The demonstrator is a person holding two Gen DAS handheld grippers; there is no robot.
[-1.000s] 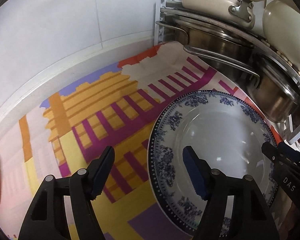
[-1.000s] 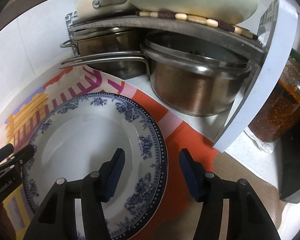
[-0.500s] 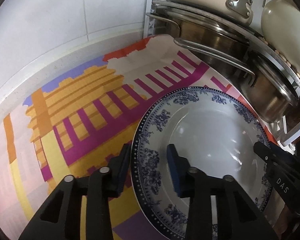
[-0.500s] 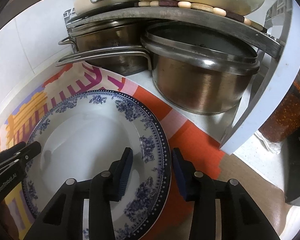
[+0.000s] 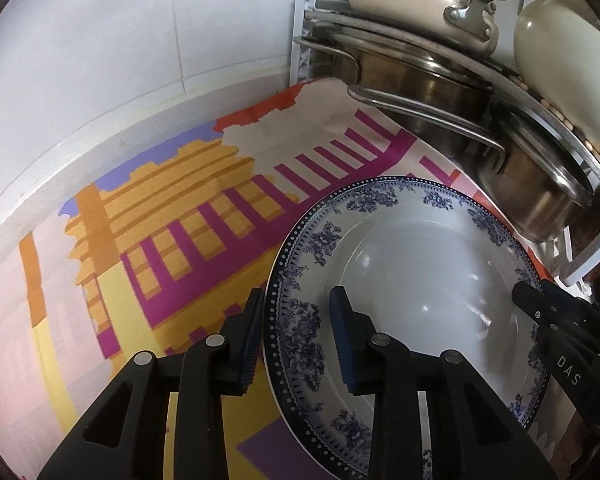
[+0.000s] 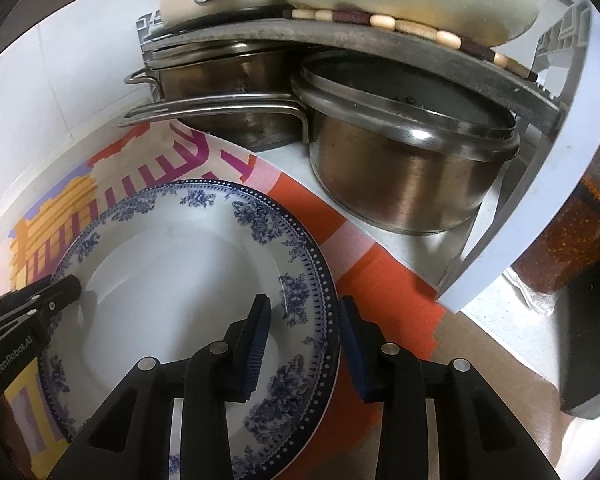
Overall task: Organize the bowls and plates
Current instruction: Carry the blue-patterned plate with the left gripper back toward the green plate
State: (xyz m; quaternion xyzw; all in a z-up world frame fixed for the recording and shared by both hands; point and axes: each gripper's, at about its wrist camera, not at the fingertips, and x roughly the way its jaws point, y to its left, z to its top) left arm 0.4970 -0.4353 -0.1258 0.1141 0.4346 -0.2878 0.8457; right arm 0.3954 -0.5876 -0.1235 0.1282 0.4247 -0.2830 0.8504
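Counter: white tiled wall (image 5: 100,40) behind, patterned mat (image 5: 160,240) over the worktop.
My left gripper (image 5: 296,336): jaws narrow, one pad on each side of the plate's left rim, clamped on it.
Plate (image 5: 420,280): white with blue flowers, lying on the mat between my two tools.
My right gripper (image 6: 304,344): jaws just closing, astride the plate's right rim, gripping it.
Right side: steel pots (image 6: 400,168) under a rack shelf (image 6: 380,36).

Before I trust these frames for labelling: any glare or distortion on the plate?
Left wrist view: small bright glints on the plate, wall line bowed by the fisheye, dark corners. Right wrist view: the plate is evenly lit, glare sits on the steel pot instead; same bowing. Both look sharp.
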